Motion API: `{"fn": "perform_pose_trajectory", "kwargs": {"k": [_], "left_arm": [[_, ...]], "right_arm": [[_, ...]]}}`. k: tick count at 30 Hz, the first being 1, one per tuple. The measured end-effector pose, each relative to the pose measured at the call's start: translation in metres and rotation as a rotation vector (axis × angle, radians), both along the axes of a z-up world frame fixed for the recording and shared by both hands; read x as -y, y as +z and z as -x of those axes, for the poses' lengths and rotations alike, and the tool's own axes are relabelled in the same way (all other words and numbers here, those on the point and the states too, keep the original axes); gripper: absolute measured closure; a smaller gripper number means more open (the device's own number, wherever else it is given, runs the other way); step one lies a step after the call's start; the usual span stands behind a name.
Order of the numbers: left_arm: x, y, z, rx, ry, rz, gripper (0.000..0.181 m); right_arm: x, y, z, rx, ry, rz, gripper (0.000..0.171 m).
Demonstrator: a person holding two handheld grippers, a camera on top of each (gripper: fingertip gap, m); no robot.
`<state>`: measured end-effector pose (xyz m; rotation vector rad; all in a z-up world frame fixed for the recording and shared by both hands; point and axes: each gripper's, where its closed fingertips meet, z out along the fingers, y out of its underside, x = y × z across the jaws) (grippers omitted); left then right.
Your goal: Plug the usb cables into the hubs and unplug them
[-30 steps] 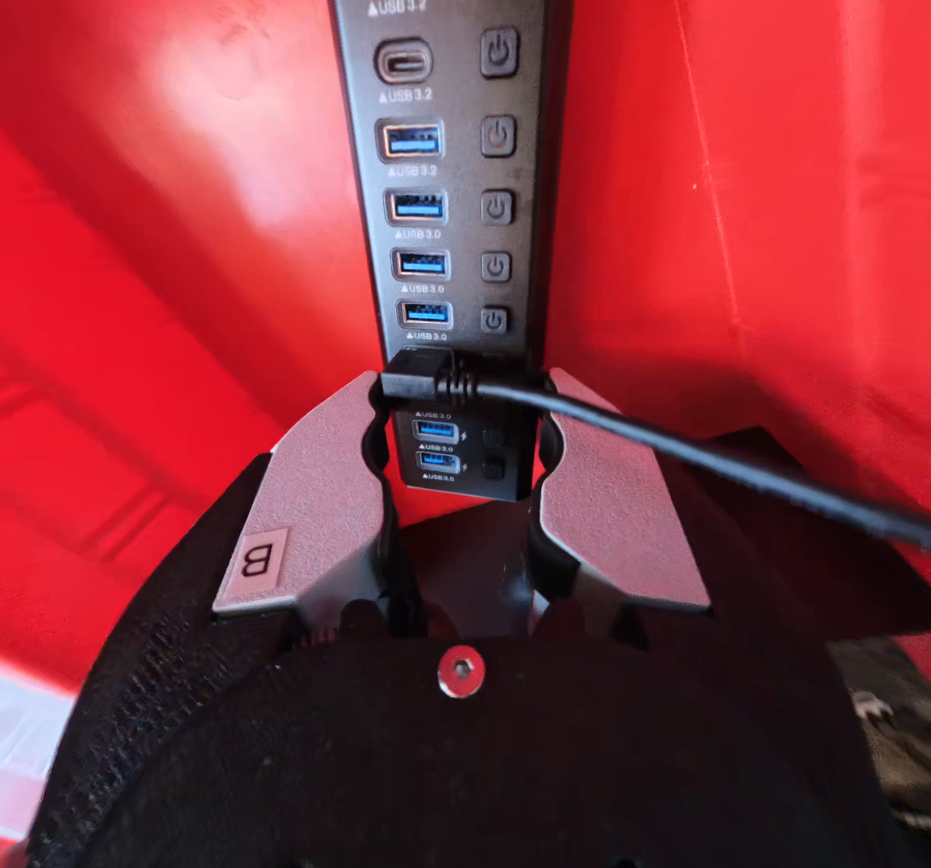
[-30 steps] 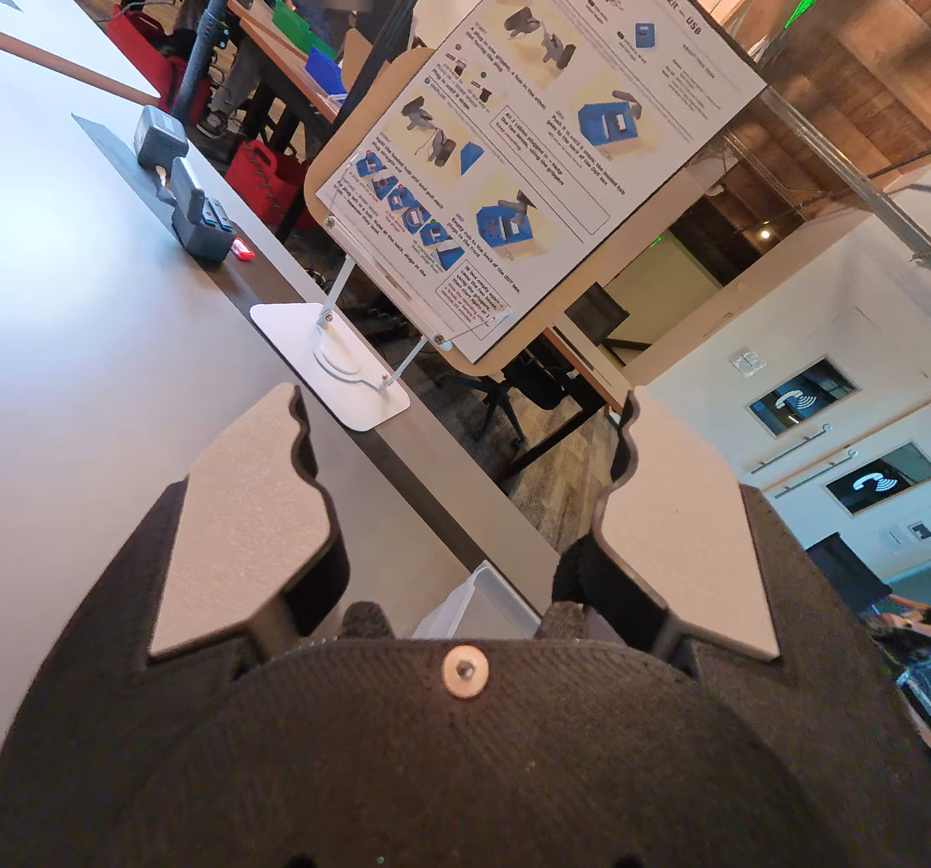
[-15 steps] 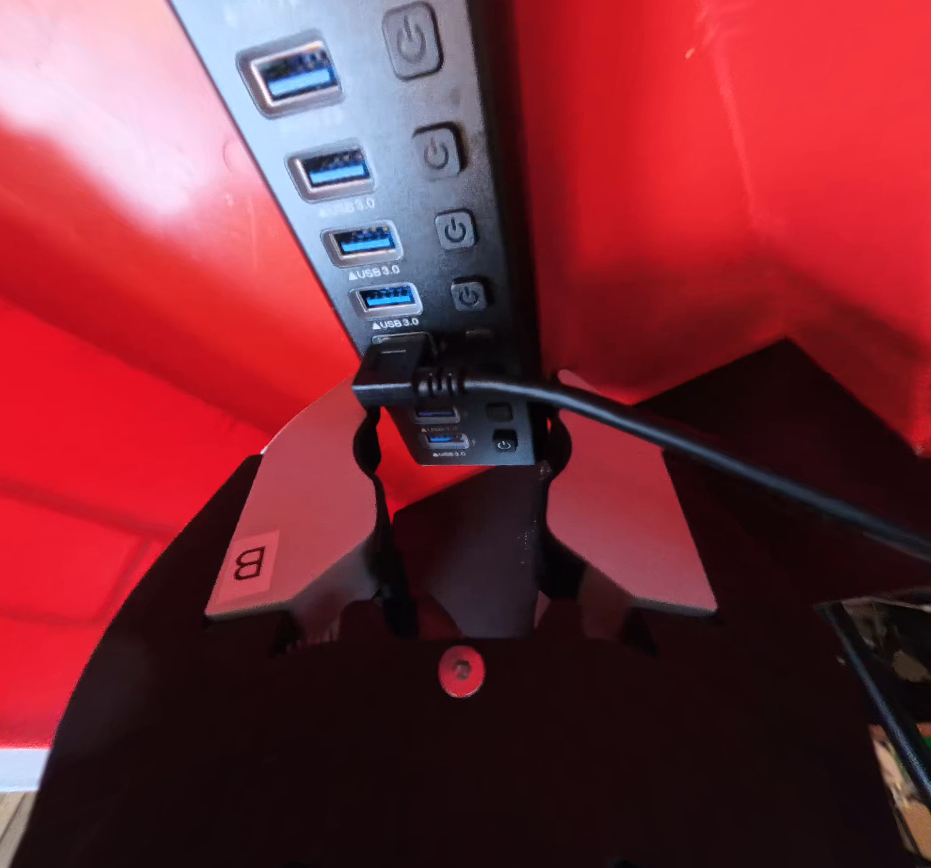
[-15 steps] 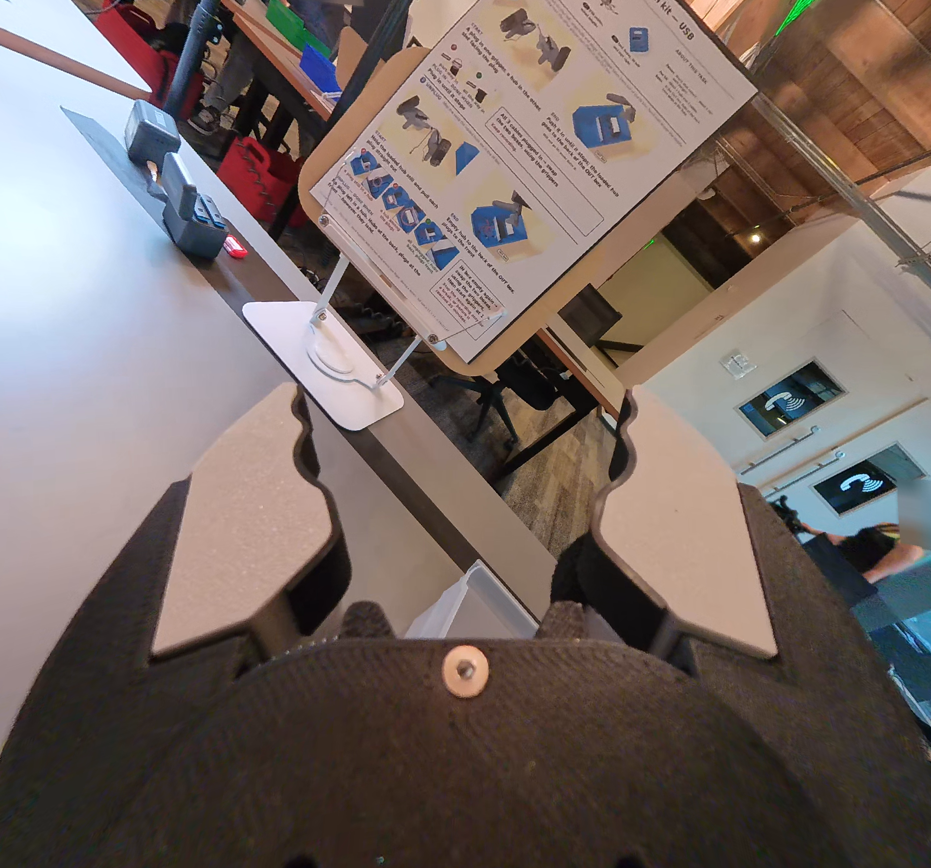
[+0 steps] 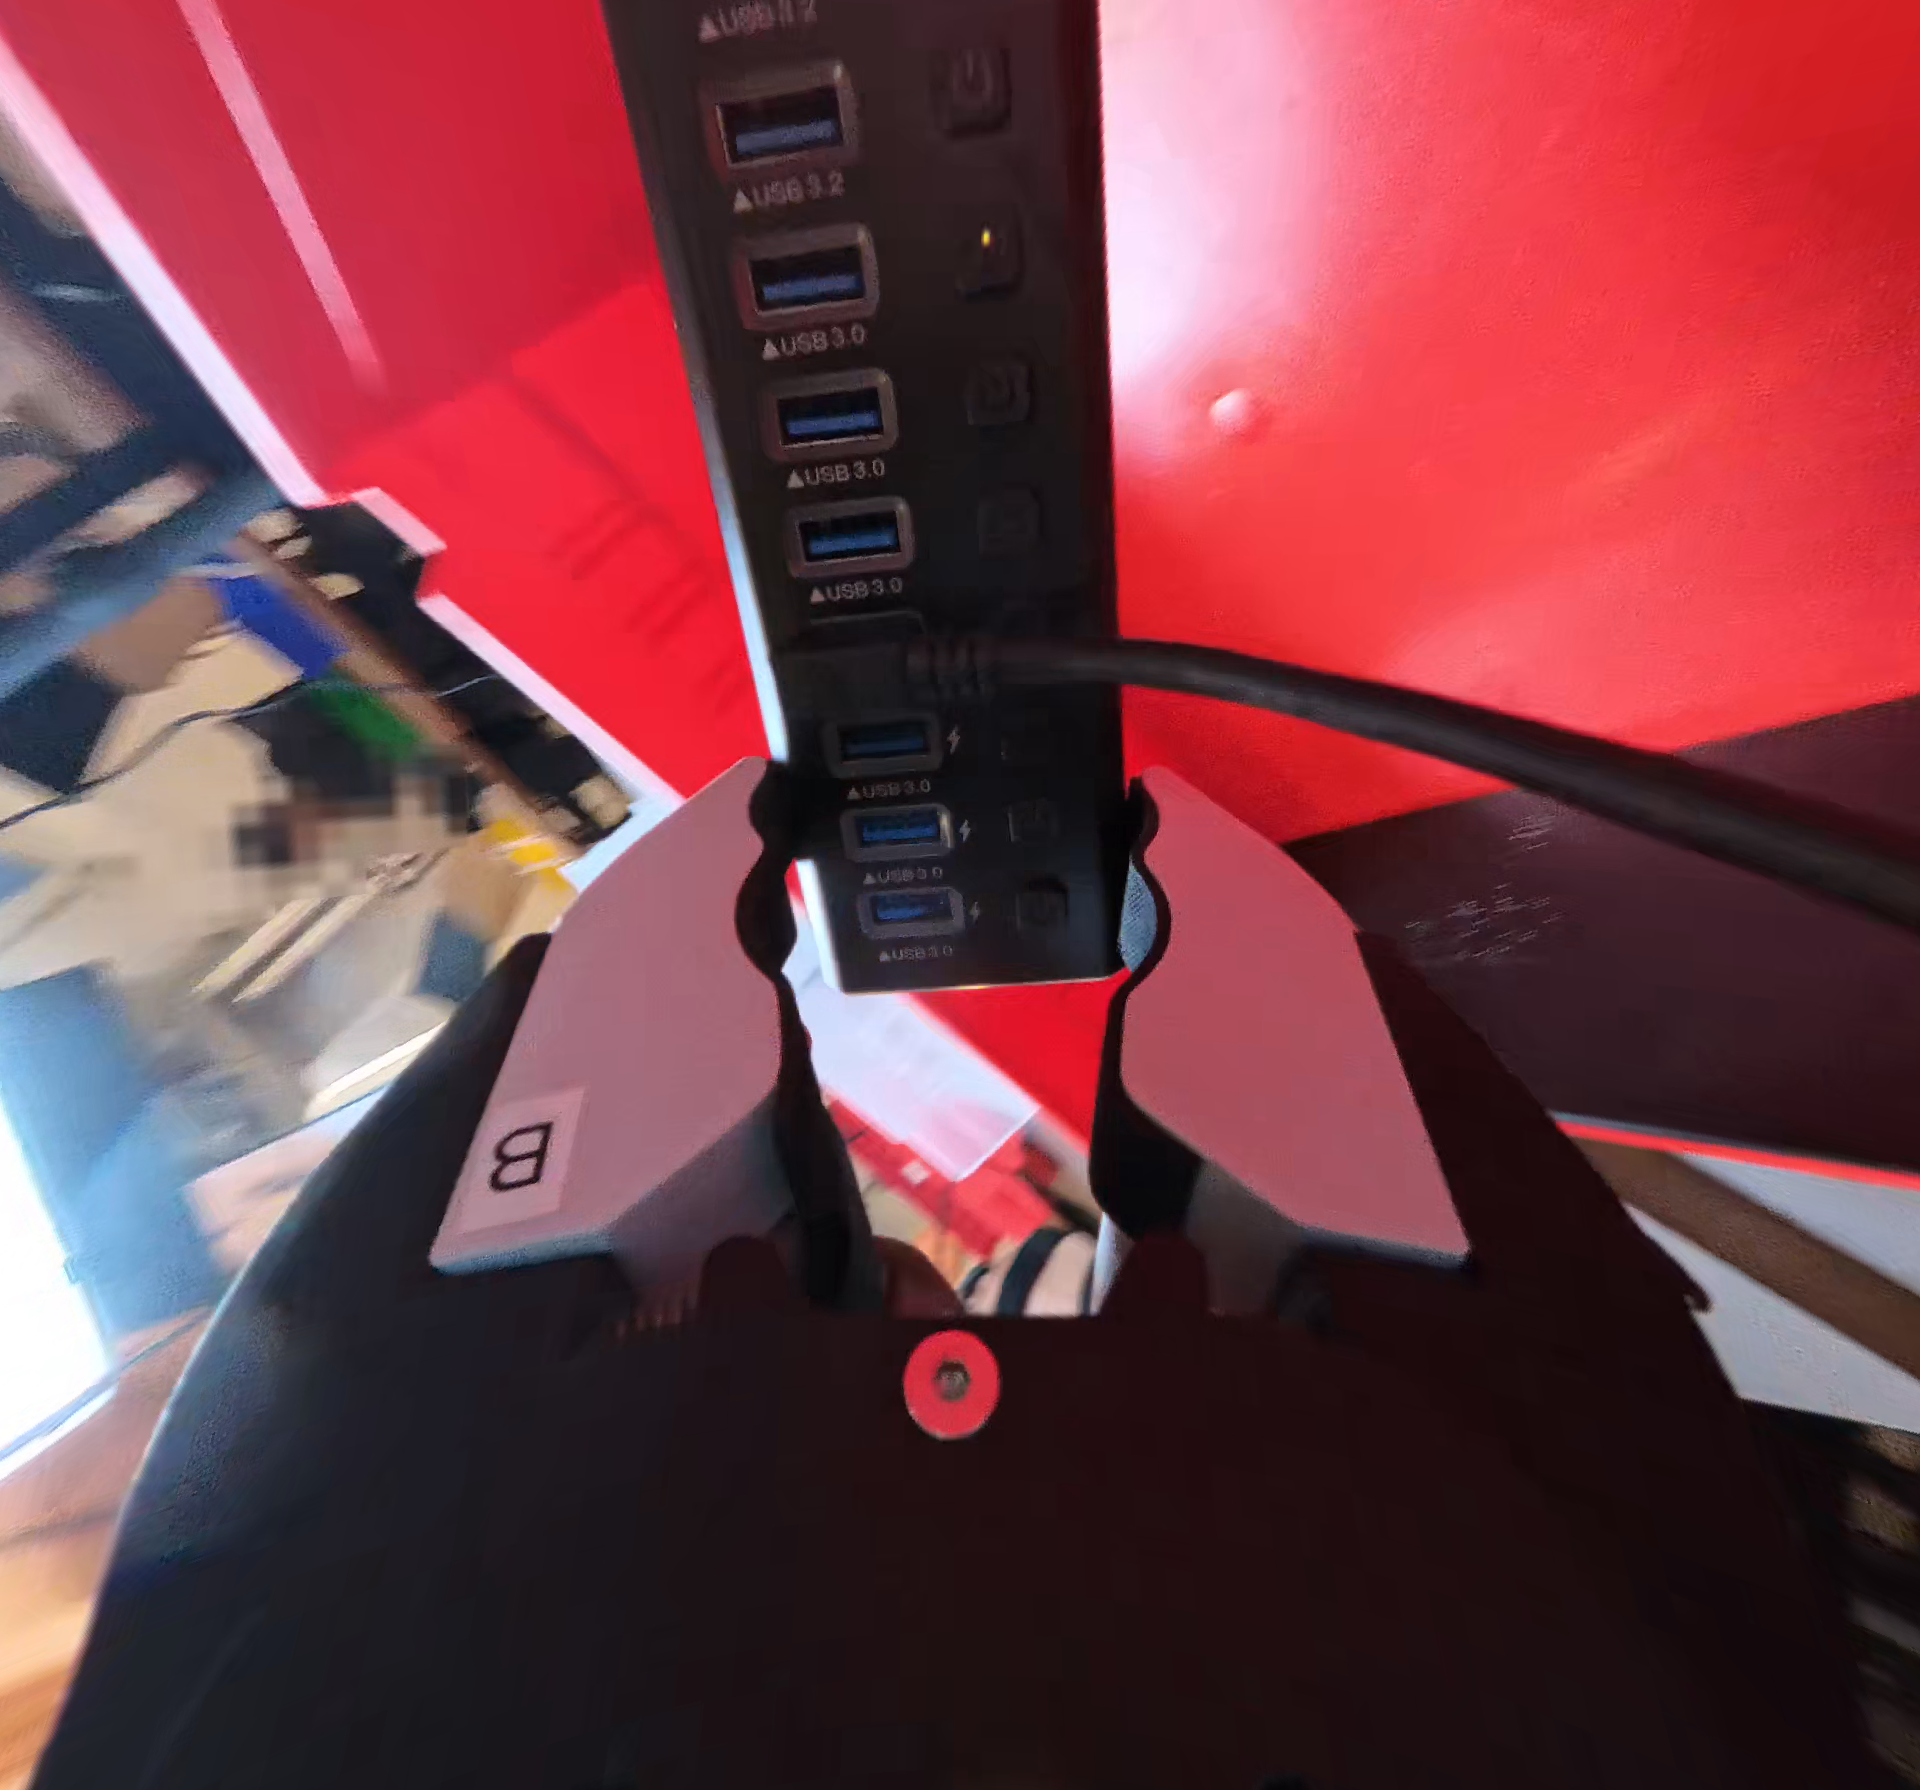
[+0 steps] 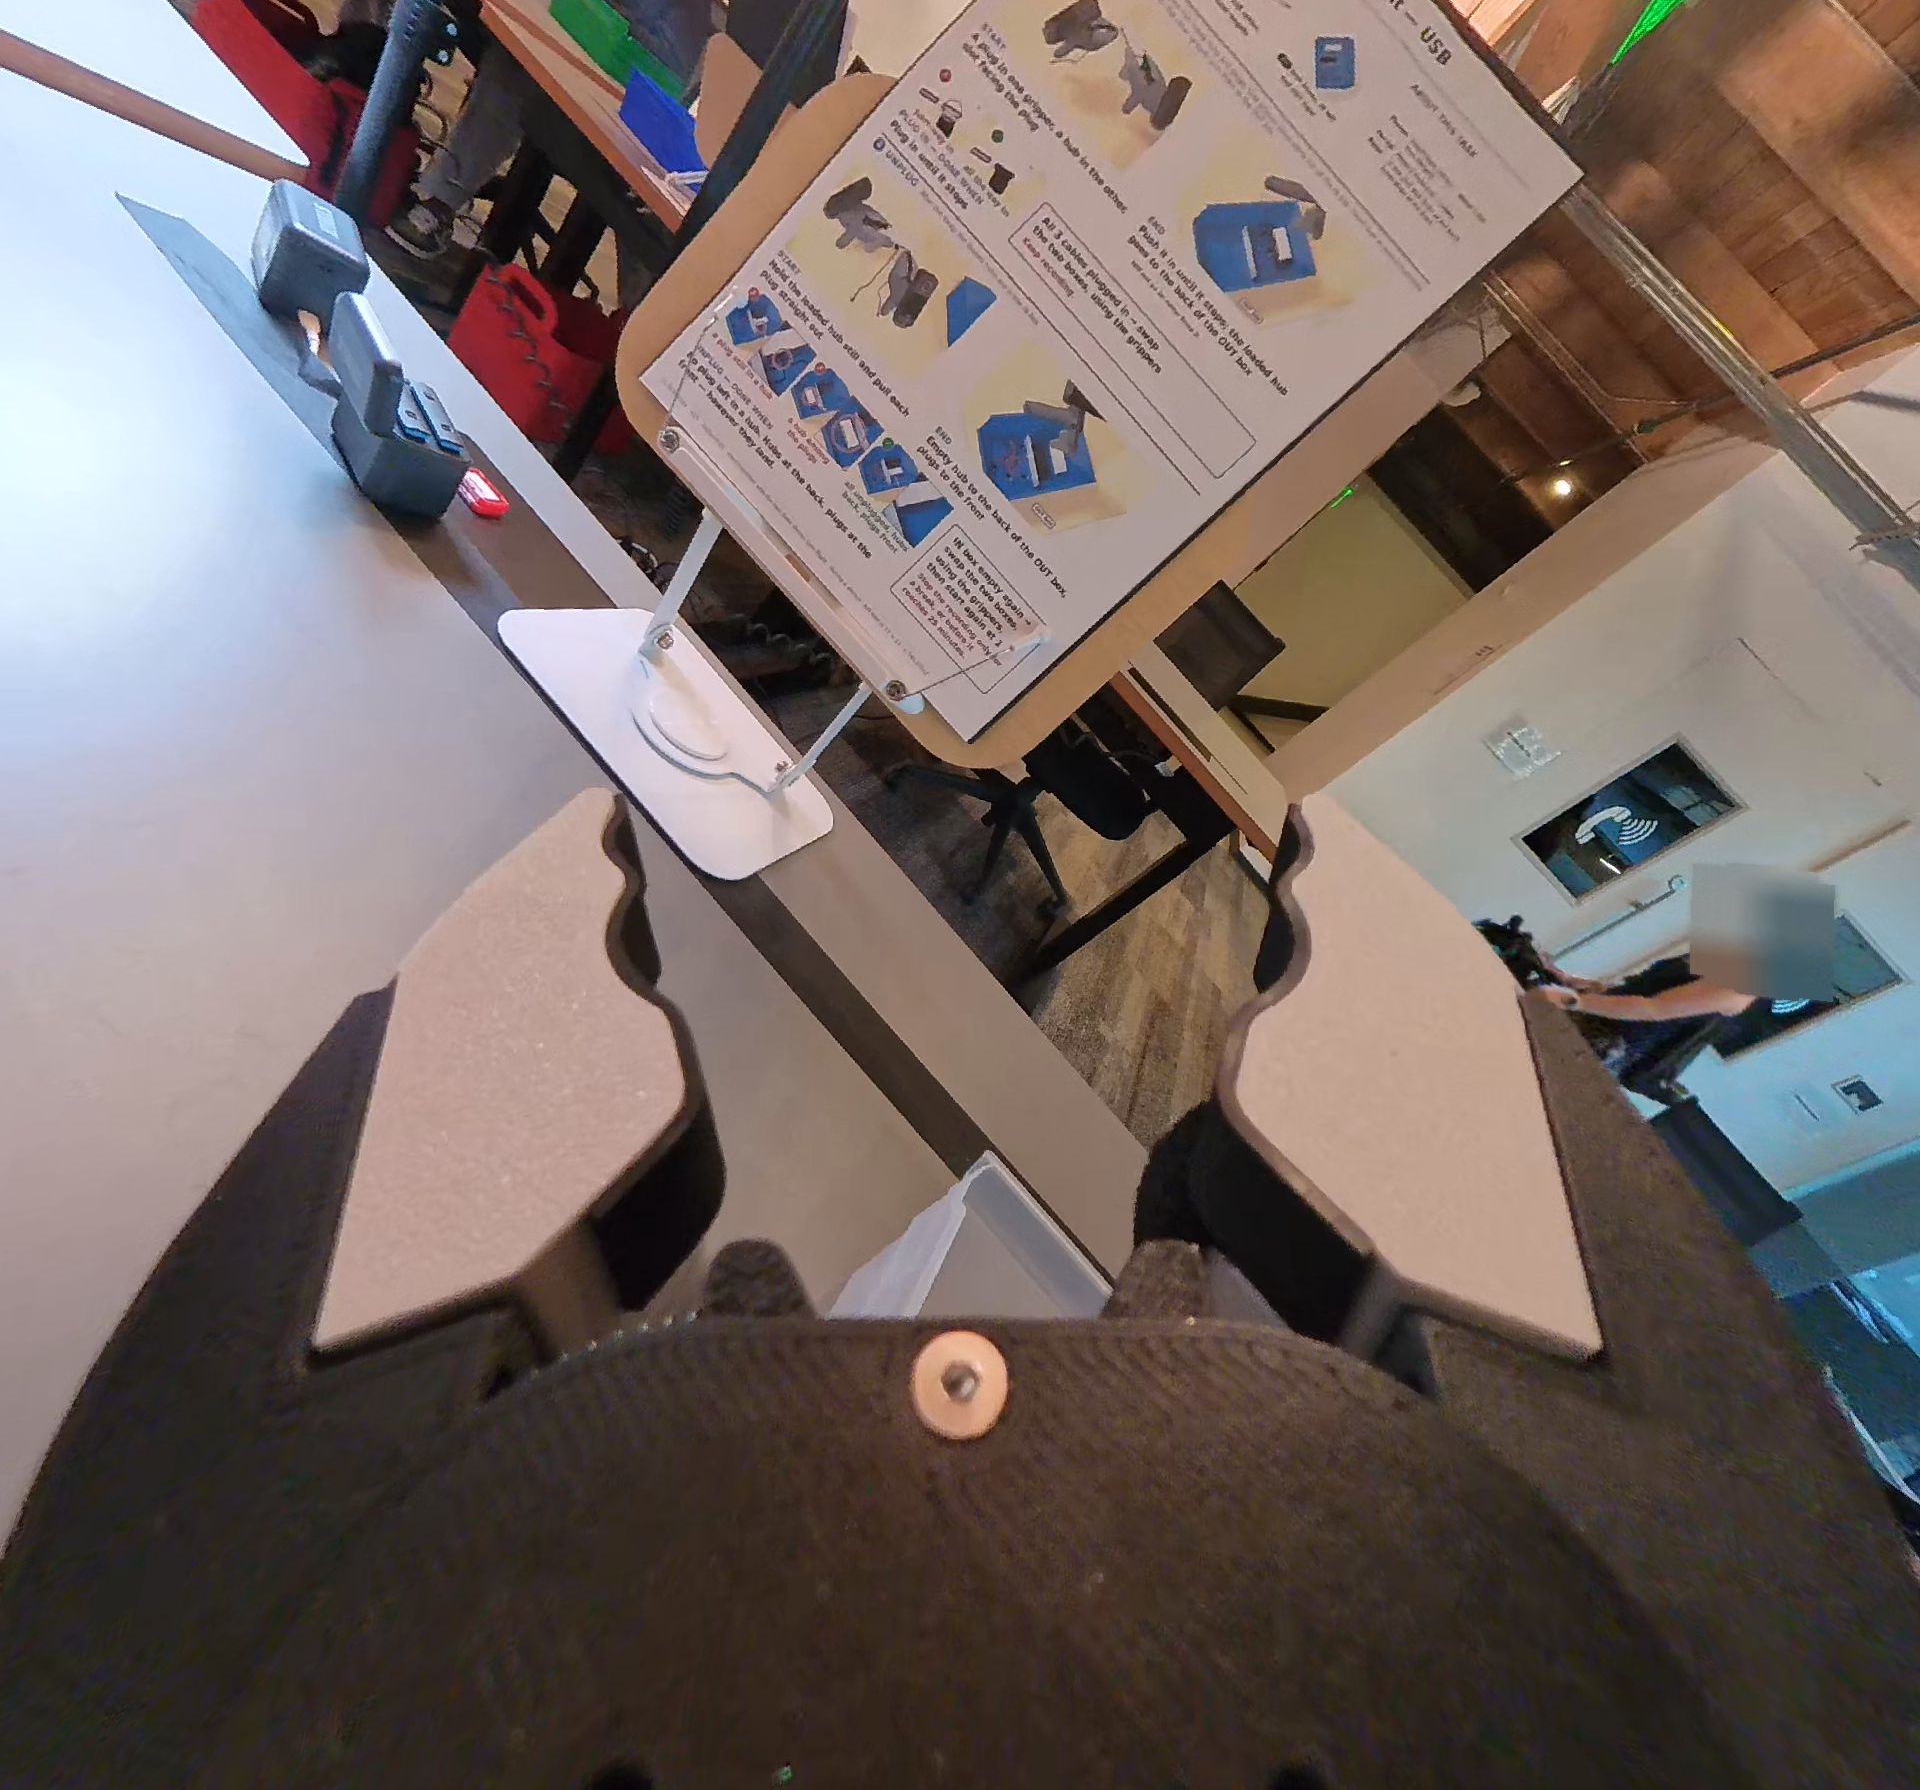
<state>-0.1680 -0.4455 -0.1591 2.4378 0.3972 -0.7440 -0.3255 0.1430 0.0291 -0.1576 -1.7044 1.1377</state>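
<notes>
In the left wrist view a long black USB hub (image 5: 914, 286) with a row of blue ports stands upright in front of a red box wall (image 5: 1455, 286). My left gripper (image 5: 951, 805) is shut on the hub's lower end, one finger on each side edge. A black cable (image 5: 1455, 732) runs off to the right from its plug (image 5: 862, 670), which sits in a port just above my fingertips. In the right wrist view my right gripper (image 6: 951, 836) is open and empty, held above the far edge of a grey table (image 6: 208, 701).
An instruction board (image 6: 1091, 286) on a white stand base (image 6: 665, 732) stands at the table's far edge. Grey devices (image 6: 353, 369) lie further left. A clear bin rim (image 6: 956, 1252) shows under my right gripper. Other tables and people are beyond.
My left gripper has swung with the hub still held, so the red box's left edge and the blurred room now show at the left. The right gripper has barely moved.
</notes>
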Motion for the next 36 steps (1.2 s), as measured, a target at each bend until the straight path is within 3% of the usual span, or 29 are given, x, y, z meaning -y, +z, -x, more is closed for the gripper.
{"fn": "perform_pose_trajectory", "kwargs": {"k": [1, 6, 14, 18, 22, 26, 31, 36], "left_arm": [[0.000, 0.010, 0.004, -0.042, -0.028, 0.057, 0.120], [-0.011, 0.055, 0.017, -0.252, -0.119, 0.191, 0.121], [-0.029, 0.128, 0.025, -0.512, -0.138, 0.236, 0.121], [-0.042, 0.172, 0.029, -0.665, -0.152, 0.222, 0.121], [-0.077, 0.196, 0.031, -0.791, -0.207, 0.148, 0.121], [-0.133, 0.194, 0.032, -0.822, -0.294, 0.096, 0.120], [-0.220, 0.163, 0.035, -0.763, -0.437, 0.023, 0.120], [-0.294, 0.133, 0.037, -0.670, -0.596, 0.000, 0.120]], "right_arm": [[0.000, 0.000, 0.000, -0.002, 0.001, 0.000, 0.057], [0.000, 0.003, 0.000, -0.008, 0.003, 0.004, 0.057], [0.007, 0.010, -0.002, -0.023, 0.033, 0.033, 0.058], [0.035, 0.024, -0.019, -0.081, 0.167, 0.095, 0.057], [0.086, 0.048, -0.060, -0.182, 0.394, 0.261, 0.055], [0.154, 0.021, -0.101, -0.297, 0.448, 0.196, 0.056], [0.201, -0.018, -0.145, -0.685, 0.318, -0.055, 0.073], [0.208, -0.034, -0.136, -0.530, 0.259, -0.111, 0.064]]}}
